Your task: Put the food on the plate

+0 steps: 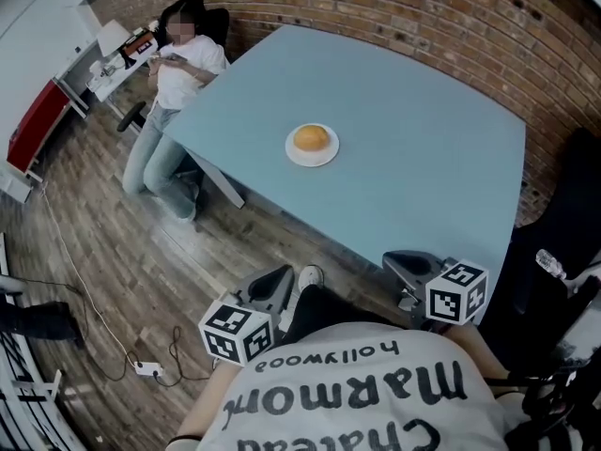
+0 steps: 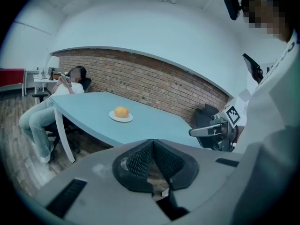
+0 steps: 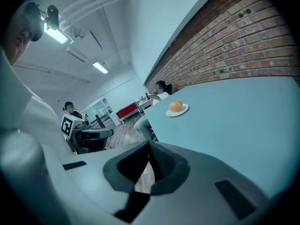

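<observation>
Orange round bun (image 1: 312, 138) is sitting on small white plate (image 1: 299, 158), mid pale-blue table (image 1: 423, 158). I'm holding left gripper (image 2: 152, 144) & right gripper (image 3: 149, 146) clear, jaws together, empty; looks done, so no nudging plate.

The table (image 1: 423, 158) is smooth and matt, the plate (image 1: 313, 162) smooth too (material unclear); rough brick wall (image 1: 451, 7), wood-plank floor (image 1: 113, 252).
</observation>
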